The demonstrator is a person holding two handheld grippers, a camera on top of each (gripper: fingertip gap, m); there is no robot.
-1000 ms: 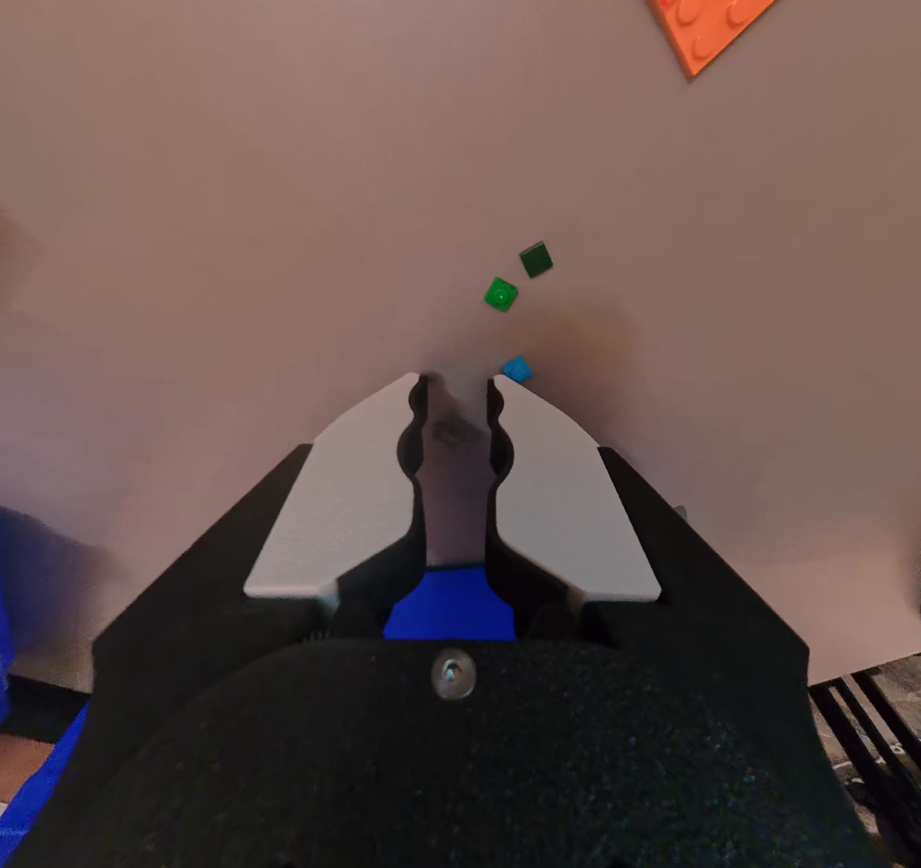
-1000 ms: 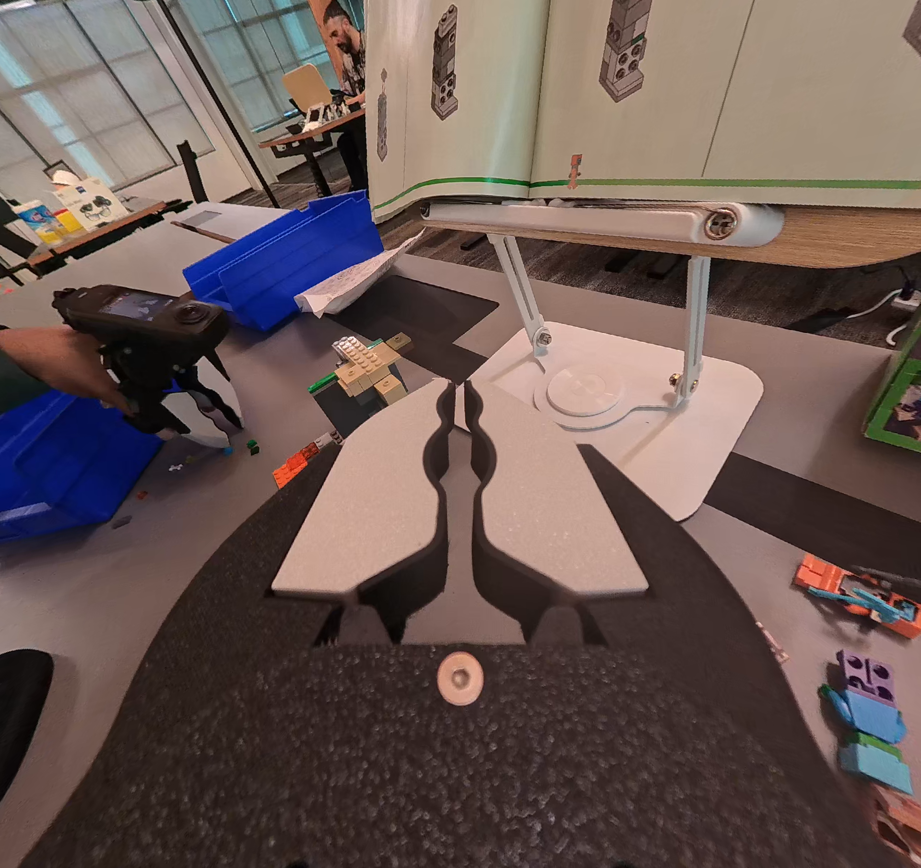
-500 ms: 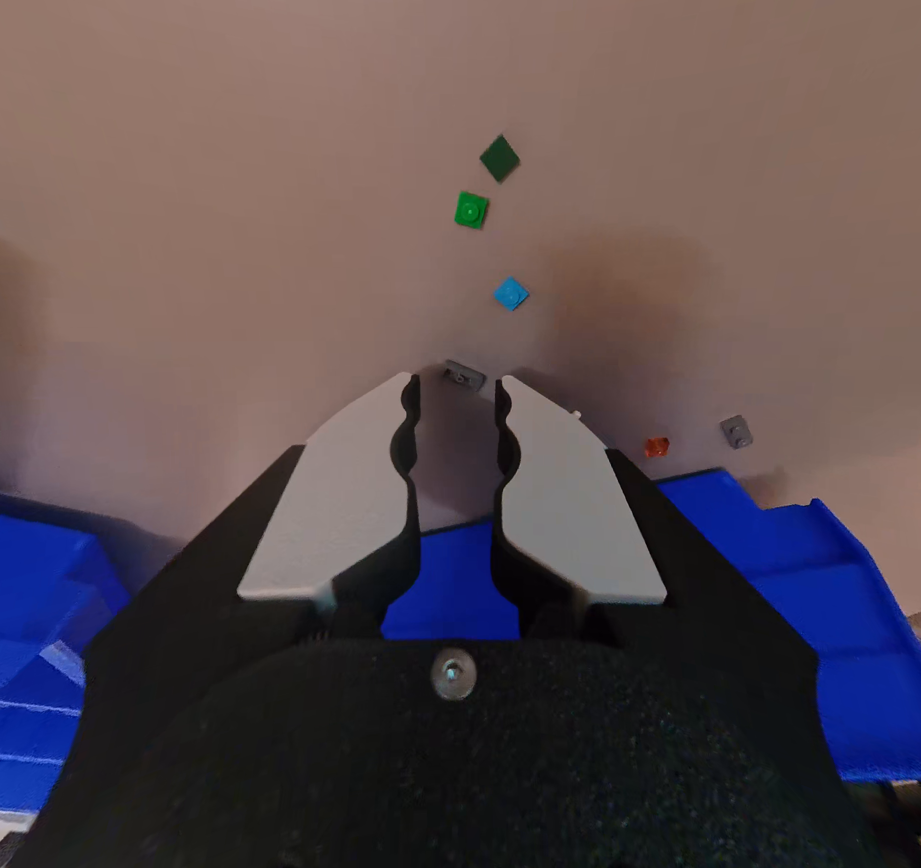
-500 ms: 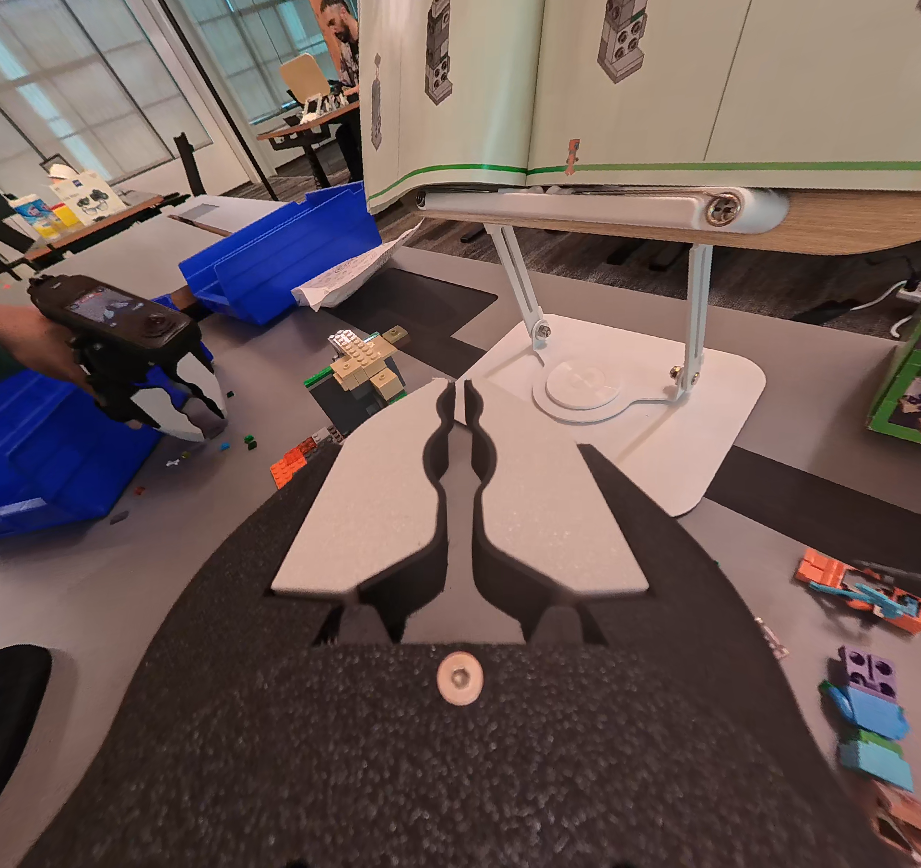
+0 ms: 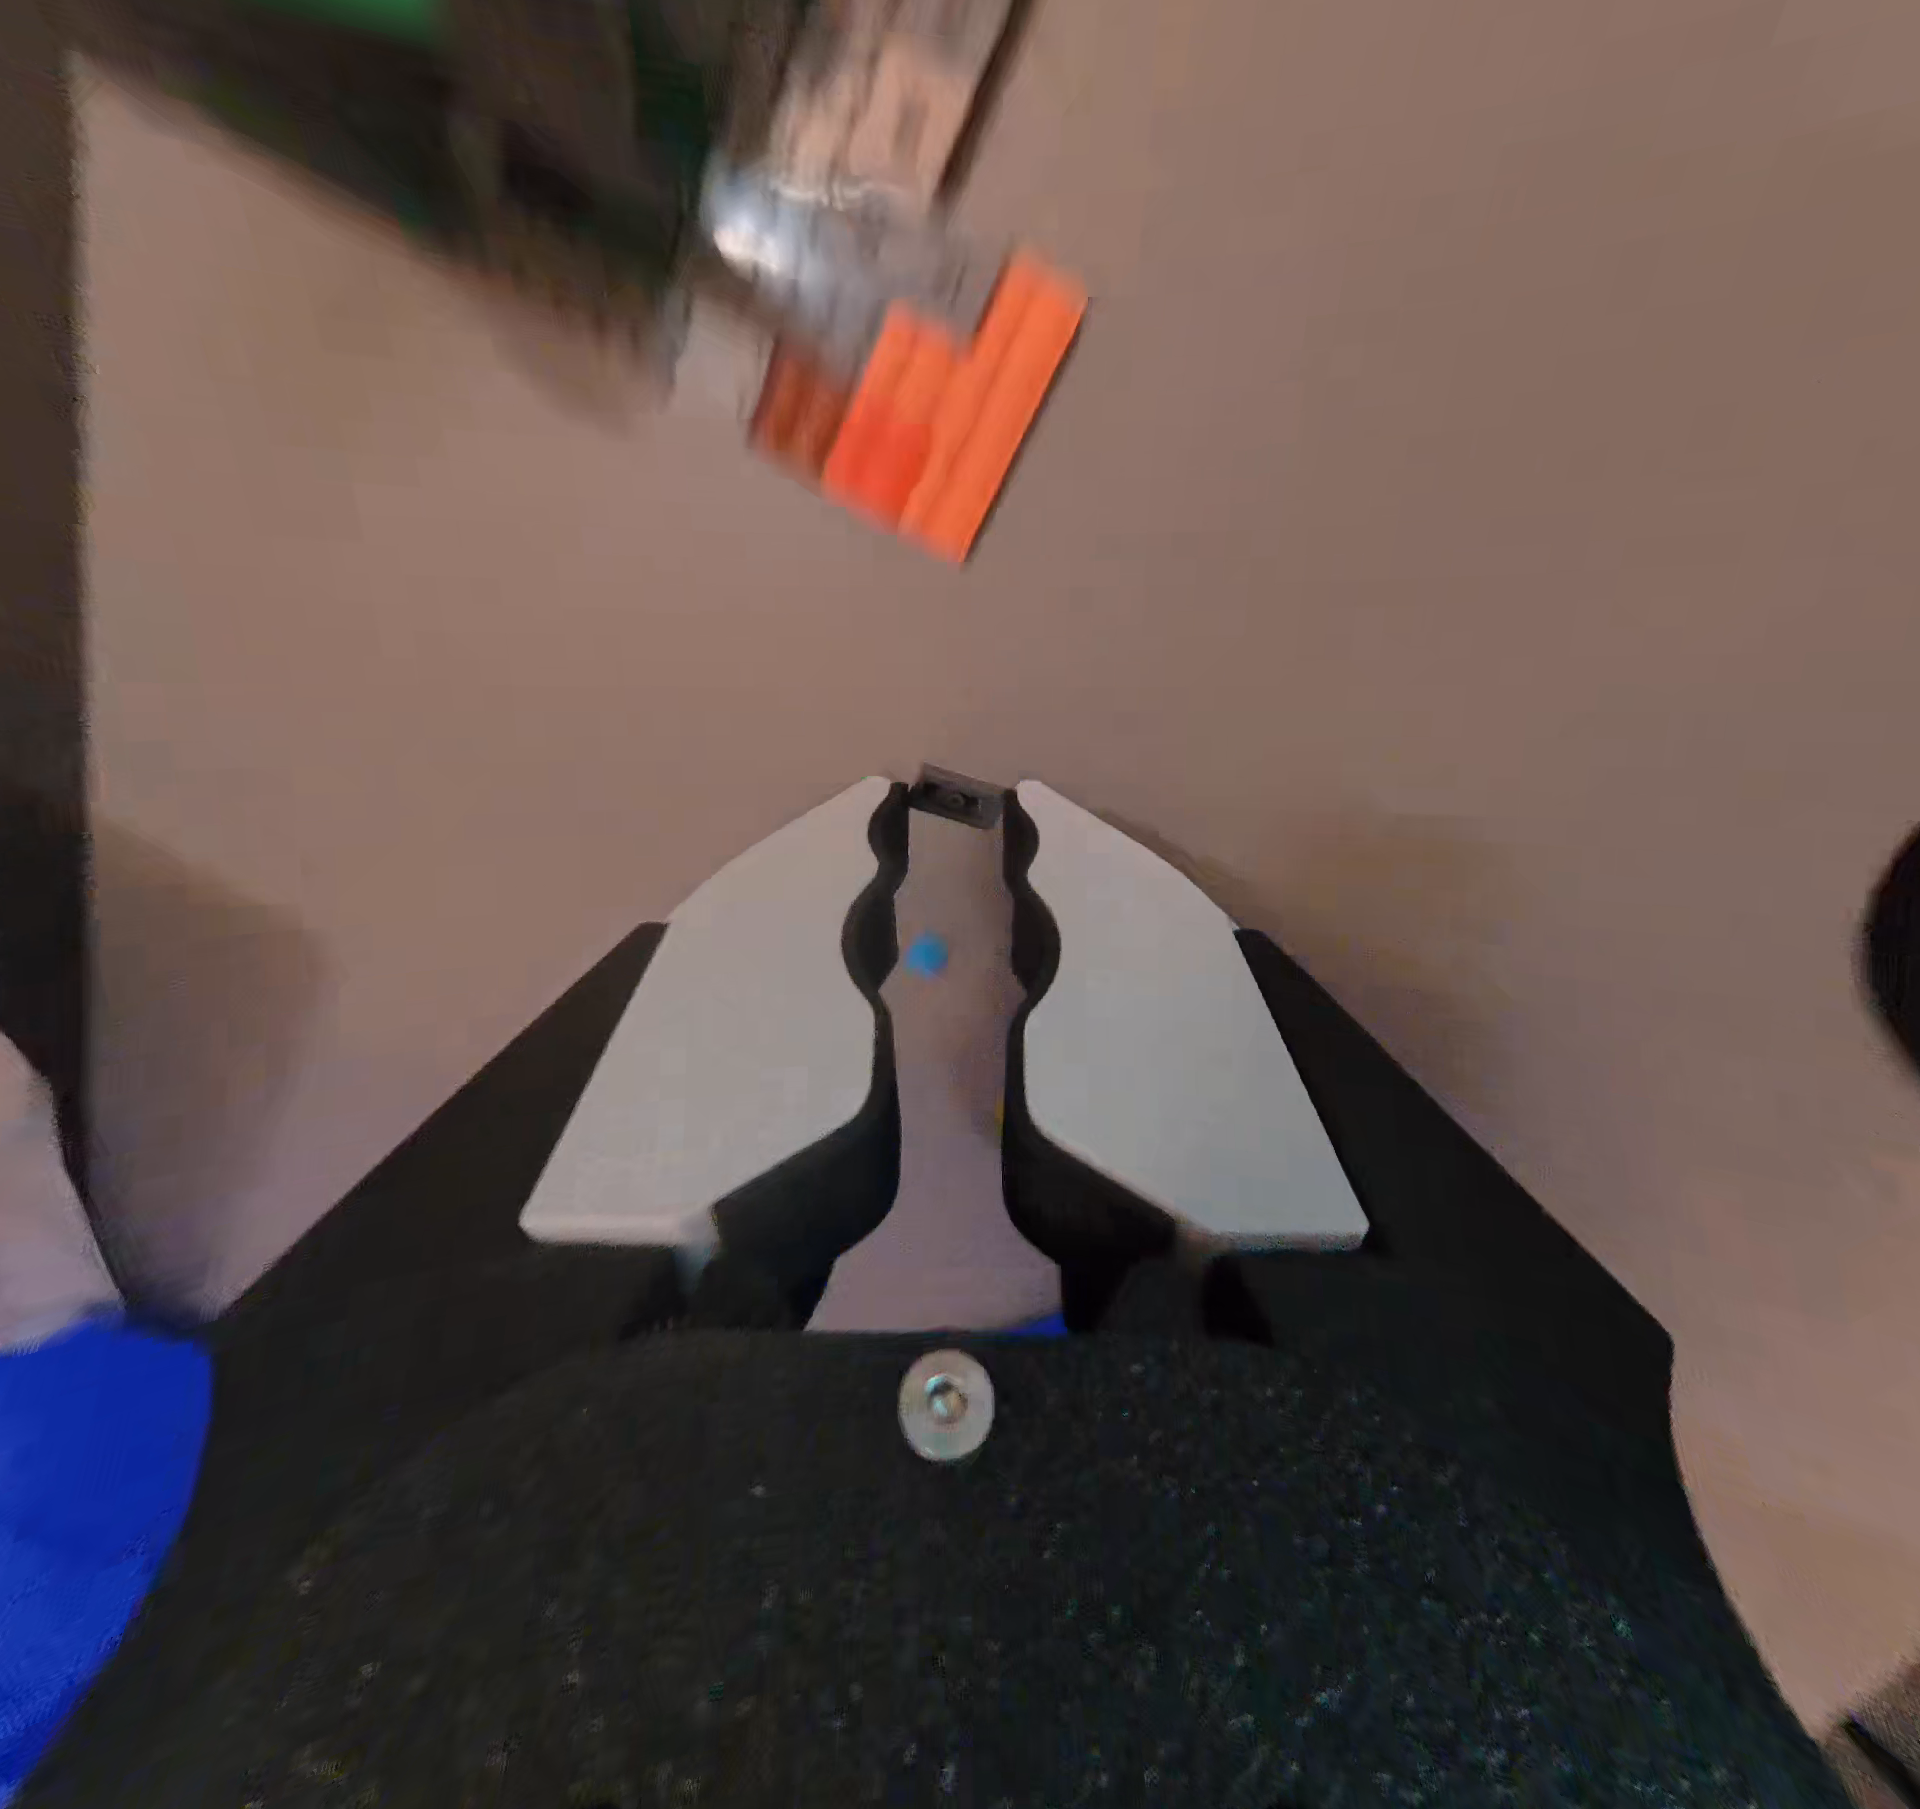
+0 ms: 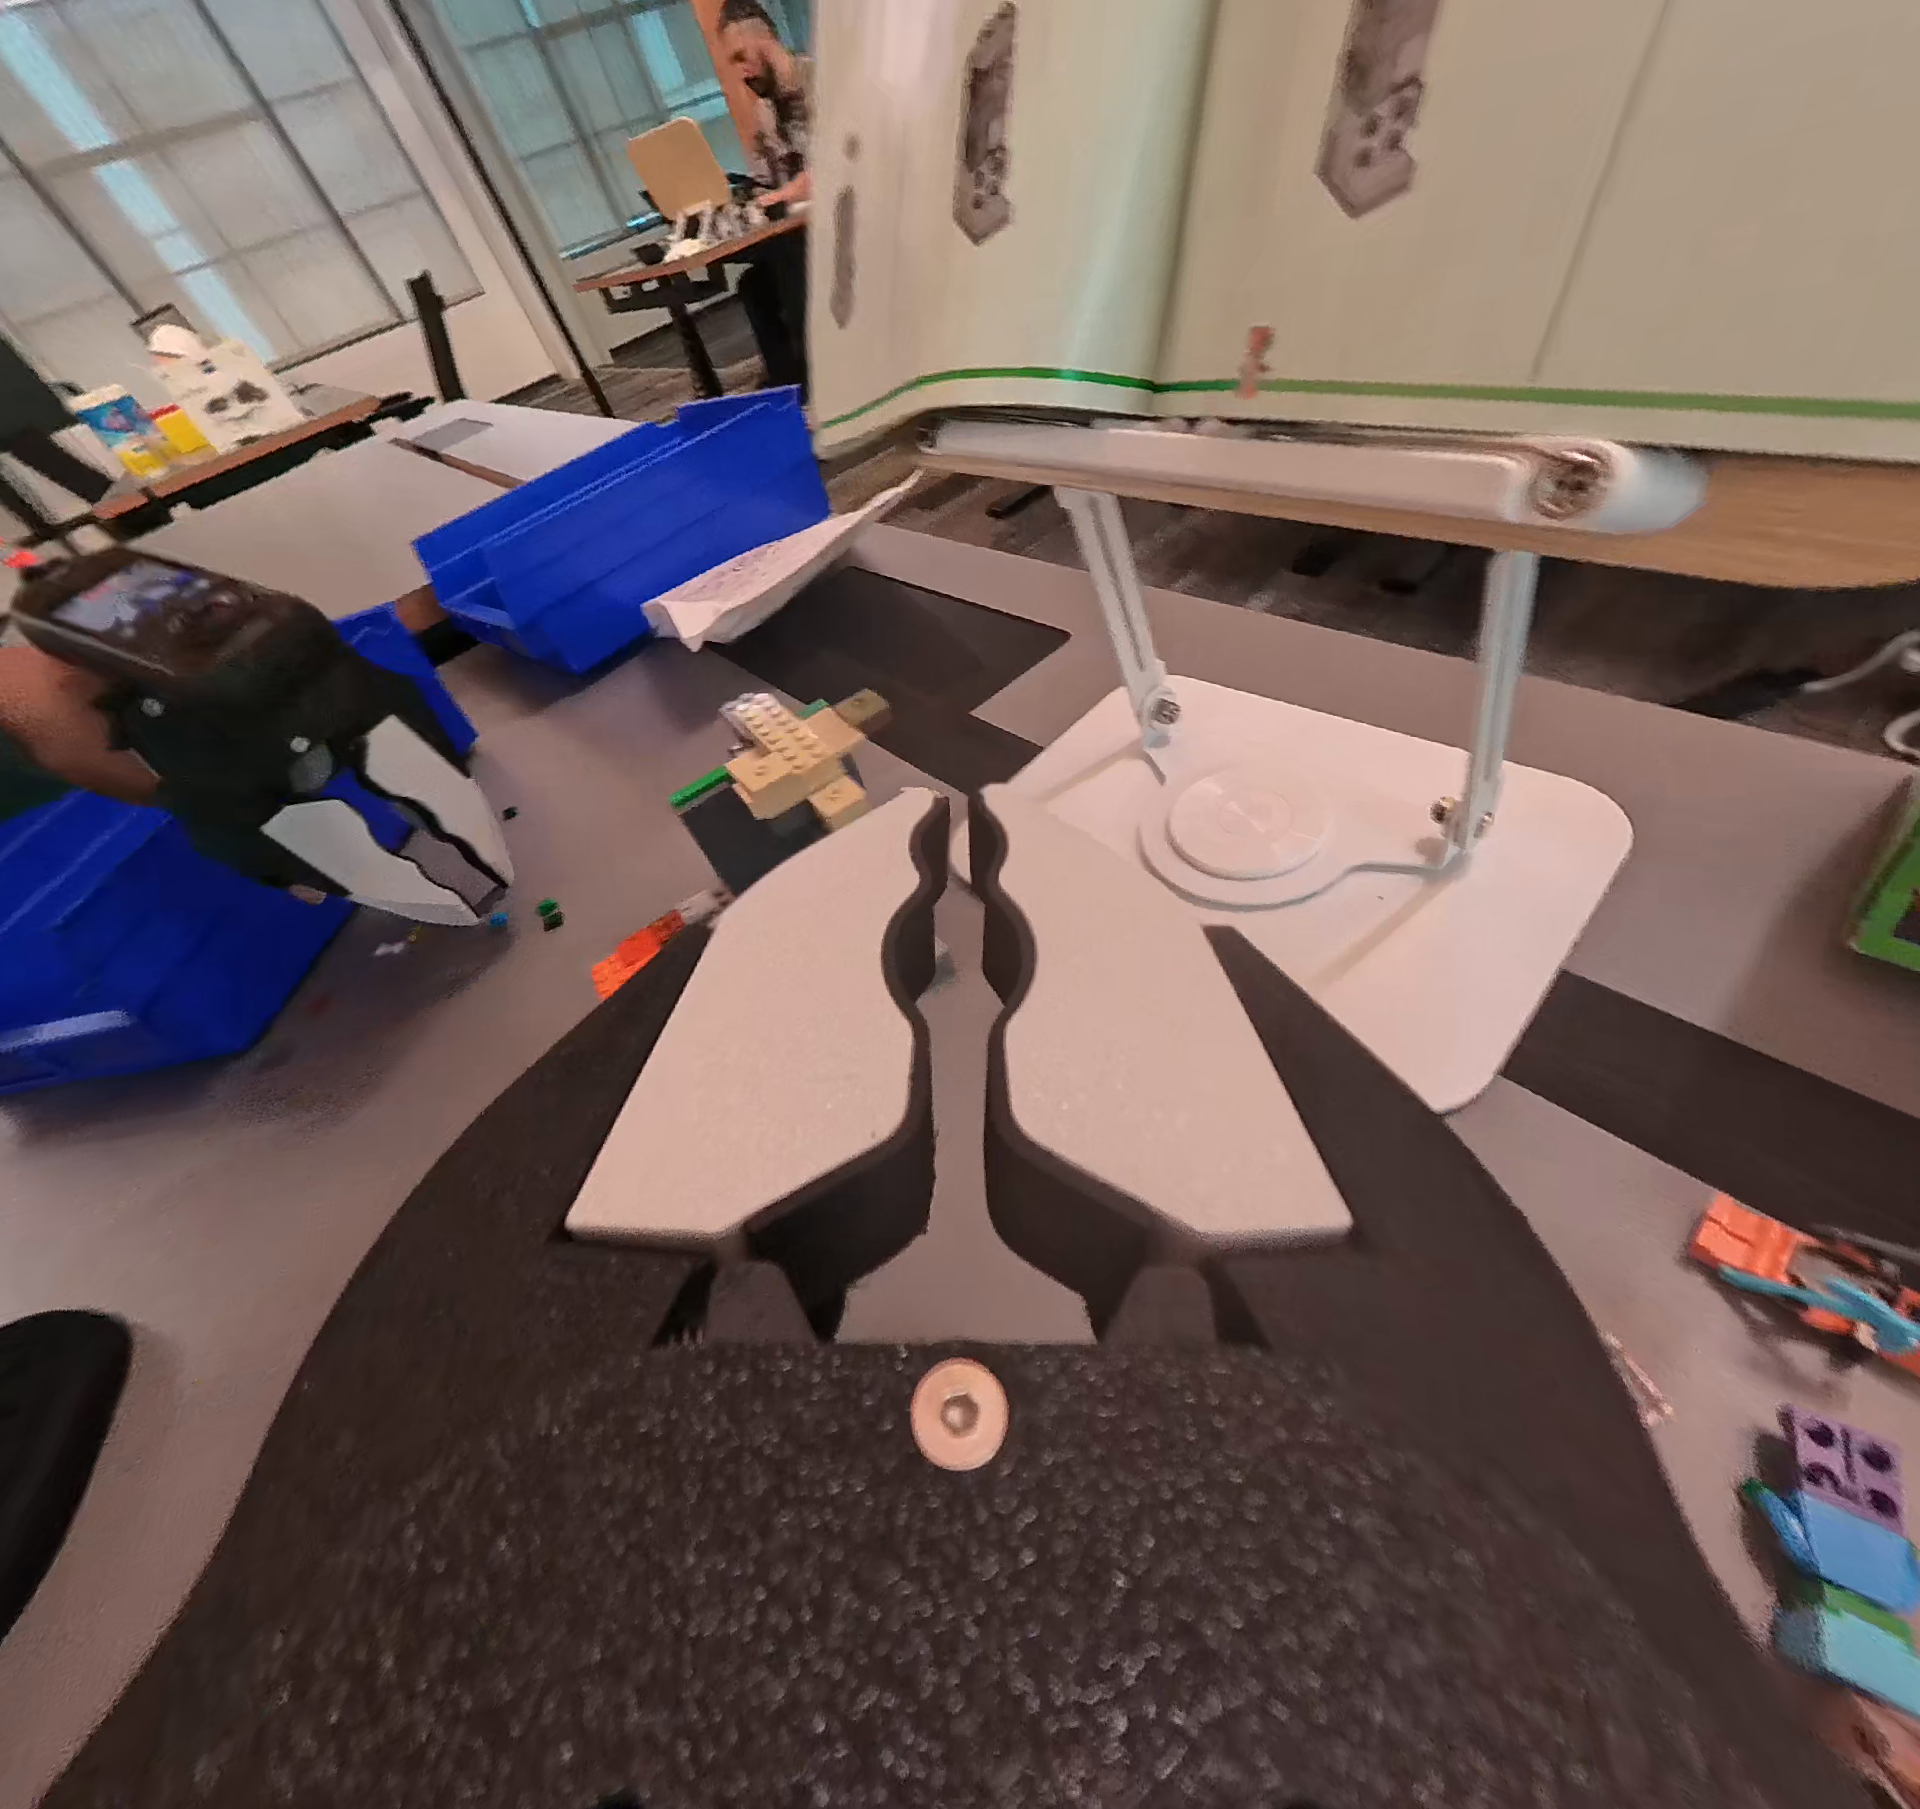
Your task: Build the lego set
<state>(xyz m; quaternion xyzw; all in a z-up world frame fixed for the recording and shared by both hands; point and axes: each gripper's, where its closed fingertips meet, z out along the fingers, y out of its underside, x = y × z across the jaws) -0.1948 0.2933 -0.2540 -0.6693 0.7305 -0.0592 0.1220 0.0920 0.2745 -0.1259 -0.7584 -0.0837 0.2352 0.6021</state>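
Two grippers in view: left gripper (image 5: 957, 795) clamped on a small dark grey lego plate (image 5: 954, 807) at its tips, above the grey table (image 5: 1455, 512); right gripper (image 6: 958, 803) nearly together, empty, near tan lego build (image 6: 795, 757)

My table (image 6: 260, 1198) holds, at centre, the stand's base (image 6: 1455, 886) with the booklet (image 6: 1455, 149) propped above; left of it the part-built model (image 6: 795, 757); farther left two bins (image 6: 623, 533) — one behind, one nearer (image 6: 135, 949); loose assemblies (image 6: 1839, 1551) lie right.
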